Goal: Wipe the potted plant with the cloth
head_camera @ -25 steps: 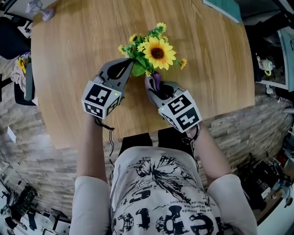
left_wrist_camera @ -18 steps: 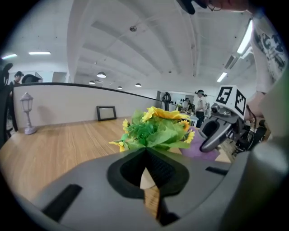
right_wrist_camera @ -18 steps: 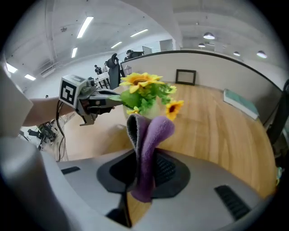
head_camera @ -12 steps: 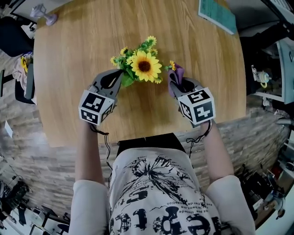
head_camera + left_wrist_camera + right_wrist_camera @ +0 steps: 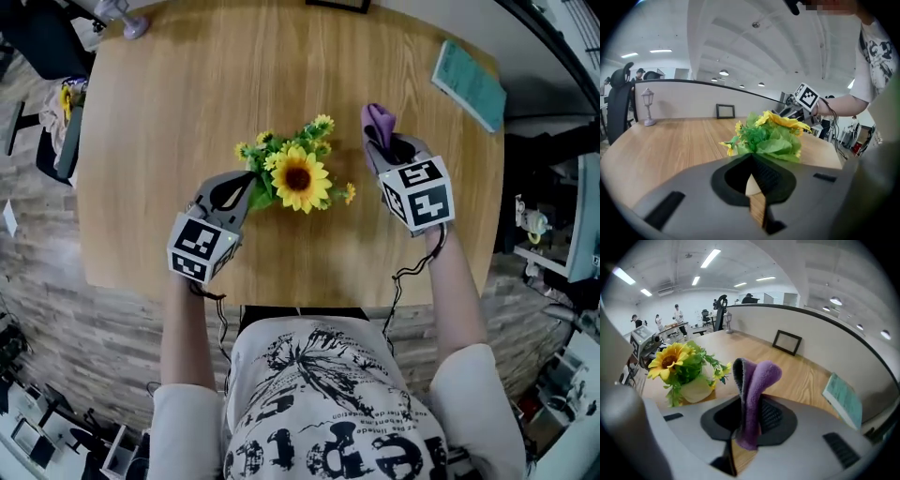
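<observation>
Cream pot (image 5: 696,390) holds a sunflower (image 5: 298,178) (leafy sprigs (image 5: 689,372) too).

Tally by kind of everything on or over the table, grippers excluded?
potted plant: 1
cloth: 1
book: 1
picture frame: 1
small lamp: 1
total: 5

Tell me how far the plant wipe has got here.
Done: the cloth is clamped in the right gripper's jaws, and a second ago it was at the potted plant. In hand: it stands clear to the plant's right; the shut left gripper sits at the leaves. Left: unclear whether more wiping follows; the cloth isn't set down.
</observation>
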Demonstrator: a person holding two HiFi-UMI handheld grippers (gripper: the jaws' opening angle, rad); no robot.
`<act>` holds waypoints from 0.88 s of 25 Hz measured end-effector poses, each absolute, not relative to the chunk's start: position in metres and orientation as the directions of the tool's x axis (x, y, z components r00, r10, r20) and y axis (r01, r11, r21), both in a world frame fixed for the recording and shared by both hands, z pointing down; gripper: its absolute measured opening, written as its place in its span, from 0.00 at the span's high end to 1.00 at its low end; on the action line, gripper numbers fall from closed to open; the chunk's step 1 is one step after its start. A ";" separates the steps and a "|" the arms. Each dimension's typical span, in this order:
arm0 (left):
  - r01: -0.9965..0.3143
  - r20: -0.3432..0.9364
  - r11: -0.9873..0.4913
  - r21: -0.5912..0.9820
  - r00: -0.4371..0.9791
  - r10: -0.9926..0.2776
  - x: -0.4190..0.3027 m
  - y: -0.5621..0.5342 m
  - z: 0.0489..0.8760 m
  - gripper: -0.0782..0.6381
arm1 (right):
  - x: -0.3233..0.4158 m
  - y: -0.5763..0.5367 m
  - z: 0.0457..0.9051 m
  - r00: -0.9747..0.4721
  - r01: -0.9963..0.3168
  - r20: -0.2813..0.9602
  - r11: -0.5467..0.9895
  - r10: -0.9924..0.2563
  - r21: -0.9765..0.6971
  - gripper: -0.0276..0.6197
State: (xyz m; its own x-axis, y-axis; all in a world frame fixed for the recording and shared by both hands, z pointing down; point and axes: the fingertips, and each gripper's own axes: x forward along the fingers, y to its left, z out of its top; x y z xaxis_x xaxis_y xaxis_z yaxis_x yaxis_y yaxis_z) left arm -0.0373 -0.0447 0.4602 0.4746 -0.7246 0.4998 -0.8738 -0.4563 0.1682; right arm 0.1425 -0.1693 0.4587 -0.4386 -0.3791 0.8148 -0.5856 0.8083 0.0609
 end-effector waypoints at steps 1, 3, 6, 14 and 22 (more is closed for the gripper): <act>-0.878 0.498 -0.445 0.175 0.469 -0.729 -0.038 -0.046 0.460 0.89 | 0.133 -0.177 0.458 -0.453 -0.550 0.810 0.832 -0.372 0.075 0.83; -0.883 0.491 -0.429 0.189 0.463 -0.738 -0.038 -0.048 0.458 0.89 | 0.113 -0.190 0.455 -0.485 -0.477 0.798 0.873 -0.358 0.102 0.83; -0.892 0.486 -0.404 0.205 0.451 -0.749 -0.040 -0.047 0.457 0.89 | 0.082 -0.210 0.451 -0.530 -0.428 0.771 0.896 -0.354 0.117 0.83; -0.895 0.494 -0.339 0.290 0.443 -0.748 -0.043 -0.052 0.457 0.89 | -0.007 -0.228 0.452 -0.630 -0.175 0.754 0.980 -0.185 0.095 0.83; -0.908 0.501 -0.273 0.318 0.405 -0.765 -0.045 -0.055 0.458 0.89 | -0.040 -0.172 0.489 -0.548 0.173 0.830 0.985 0.105 -0.010 0.83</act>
State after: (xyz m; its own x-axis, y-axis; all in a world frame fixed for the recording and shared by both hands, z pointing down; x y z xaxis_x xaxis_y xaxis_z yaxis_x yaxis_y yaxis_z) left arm -0.0446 -0.0550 0.4576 0.4048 -0.7651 0.5009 -0.9082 -0.2726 0.3175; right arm -0.0397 -0.1718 0.4888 -0.5479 0.1050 0.8299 0.1732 0.9848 -0.0103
